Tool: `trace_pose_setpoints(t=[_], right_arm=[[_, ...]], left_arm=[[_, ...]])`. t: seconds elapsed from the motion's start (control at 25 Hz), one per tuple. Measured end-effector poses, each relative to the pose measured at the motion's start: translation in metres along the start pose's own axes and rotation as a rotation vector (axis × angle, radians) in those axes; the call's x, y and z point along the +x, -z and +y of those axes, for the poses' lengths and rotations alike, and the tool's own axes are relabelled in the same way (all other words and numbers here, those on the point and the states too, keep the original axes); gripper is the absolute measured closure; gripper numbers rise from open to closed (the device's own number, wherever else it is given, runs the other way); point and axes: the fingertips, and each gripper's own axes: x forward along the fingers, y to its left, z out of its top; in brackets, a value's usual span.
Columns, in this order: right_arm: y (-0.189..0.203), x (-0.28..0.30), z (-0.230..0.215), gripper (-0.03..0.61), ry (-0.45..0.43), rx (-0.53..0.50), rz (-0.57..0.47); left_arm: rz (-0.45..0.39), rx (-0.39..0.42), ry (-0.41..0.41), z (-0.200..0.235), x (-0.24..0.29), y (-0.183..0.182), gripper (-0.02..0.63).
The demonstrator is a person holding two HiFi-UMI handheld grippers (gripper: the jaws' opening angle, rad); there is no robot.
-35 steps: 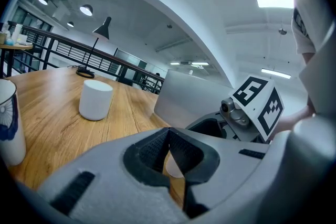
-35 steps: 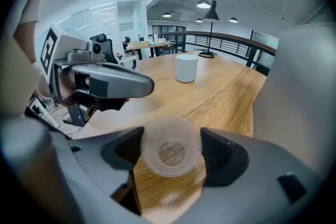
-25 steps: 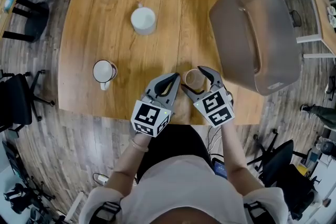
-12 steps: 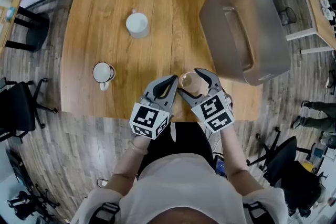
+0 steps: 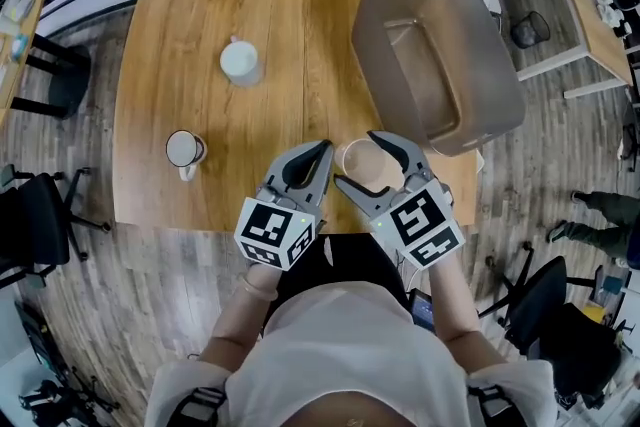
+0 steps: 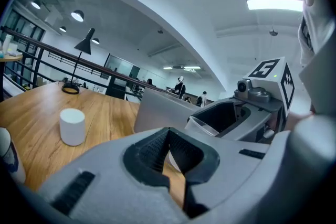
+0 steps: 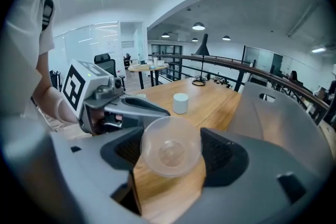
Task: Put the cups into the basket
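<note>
wooden table [image 5: 300,15] fills the scene. right gripper [image 5: 360,161] is clamped on a clear cup [image 7: 170,152] by the near edge; left gripper [image 5: 321,152], jaws together and empty, sits just left. grey basket [image 5: 490,75] stands far right, white cup [image 5: 241,61] and mug [image 5: 184,150] far left.

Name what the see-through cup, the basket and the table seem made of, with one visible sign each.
Table: wood or veneer, visible grain. Clear cup: probably thin plastic; grain shows through it. Basket: likely matte grey-brown moulded plastic, cut-out handle.
</note>
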Motion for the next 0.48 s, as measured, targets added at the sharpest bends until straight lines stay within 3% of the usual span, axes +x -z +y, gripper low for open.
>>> trace_pose_setpoints(t=[0.48], right_arm=[[-0.061,-0.066,-0.052,0.238,0.101,-0.072,-0.113]], left_arm=[[-0.086,0.087,0.061,-0.029,0.038,-0.092,0.607]])
